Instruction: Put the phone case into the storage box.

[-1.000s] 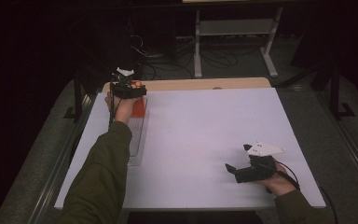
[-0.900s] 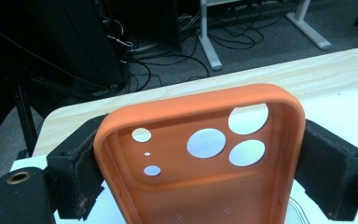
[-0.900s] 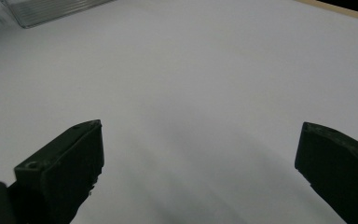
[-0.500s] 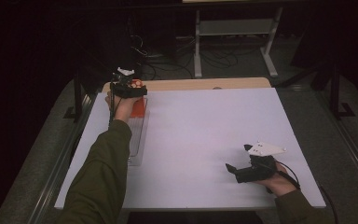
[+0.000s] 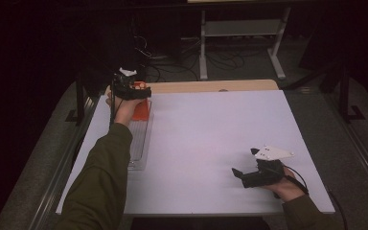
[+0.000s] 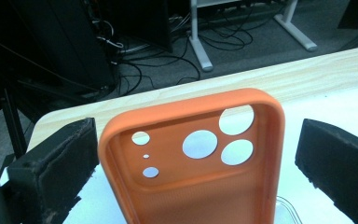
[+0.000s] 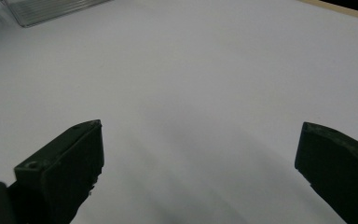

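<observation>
An orange phone case [image 6: 191,186] stands upright at the far left of the table, its camera holes toward the top. My left gripper [image 6: 199,128] has just been opening. Its jaws stand either side of the case with a gap on each side, so the pads [image 6: 60,158] do not press on it. From above, the left gripper [image 5: 127,88] sits over the orange case [image 5: 143,109] at the far end of a clear tray [image 5: 139,143]. My right gripper [image 5: 242,175] rests low near the table's front right, jaws open on nothing [image 7: 200,126].
The white table top [image 5: 211,139] has a wooden strip [image 5: 211,86] along its far edge. Beyond it are a metal stand [image 5: 239,33] and floor cables. The clear tray's corner [image 7: 51,9] lies far ahead of the right gripper.
Both hands stay where they were. The left gripper's jaws look a little wider around the orange case than before.
</observation>
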Action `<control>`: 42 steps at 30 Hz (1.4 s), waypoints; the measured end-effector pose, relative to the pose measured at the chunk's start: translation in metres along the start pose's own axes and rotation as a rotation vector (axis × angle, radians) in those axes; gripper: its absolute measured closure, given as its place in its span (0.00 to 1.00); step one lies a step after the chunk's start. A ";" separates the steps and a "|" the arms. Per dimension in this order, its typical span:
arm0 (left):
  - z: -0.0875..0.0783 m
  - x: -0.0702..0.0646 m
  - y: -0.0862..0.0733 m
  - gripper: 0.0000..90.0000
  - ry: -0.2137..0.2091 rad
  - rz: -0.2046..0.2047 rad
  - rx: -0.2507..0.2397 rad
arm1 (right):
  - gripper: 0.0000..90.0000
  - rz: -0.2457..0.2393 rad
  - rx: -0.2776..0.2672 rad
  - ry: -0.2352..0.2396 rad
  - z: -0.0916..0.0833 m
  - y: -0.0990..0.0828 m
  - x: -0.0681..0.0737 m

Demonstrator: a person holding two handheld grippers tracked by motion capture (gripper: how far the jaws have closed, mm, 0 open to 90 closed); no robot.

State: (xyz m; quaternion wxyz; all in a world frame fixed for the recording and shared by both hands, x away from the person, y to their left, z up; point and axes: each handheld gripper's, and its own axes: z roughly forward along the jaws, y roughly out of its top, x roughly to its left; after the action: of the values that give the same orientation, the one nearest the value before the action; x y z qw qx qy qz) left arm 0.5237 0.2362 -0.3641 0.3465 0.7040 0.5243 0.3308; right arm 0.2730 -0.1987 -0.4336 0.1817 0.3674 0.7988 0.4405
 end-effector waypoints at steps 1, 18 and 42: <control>-0.002 0.001 0.001 0.00 -0.006 0.007 0.005 | 0.00 -0.001 0.000 -0.001 0.000 0.000 0.000; -0.043 0.002 0.003 0.00 -0.135 0.028 -0.033 | 0.00 -0.006 -0.005 -0.012 -0.002 0.000 -0.001; -0.104 -0.024 -0.033 0.00 -0.459 0.093 -0.072 | 0.00 -0.033 -0.028 0.039 -0.013 0.018 0.000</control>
State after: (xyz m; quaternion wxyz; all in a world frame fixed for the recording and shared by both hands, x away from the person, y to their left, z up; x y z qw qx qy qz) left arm 0.4150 0.2345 -0.3383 0.4661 0.7714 0.3863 0.1961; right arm 0.2727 -0.2000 -0.4116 0.1782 0.3428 0.8020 0.4555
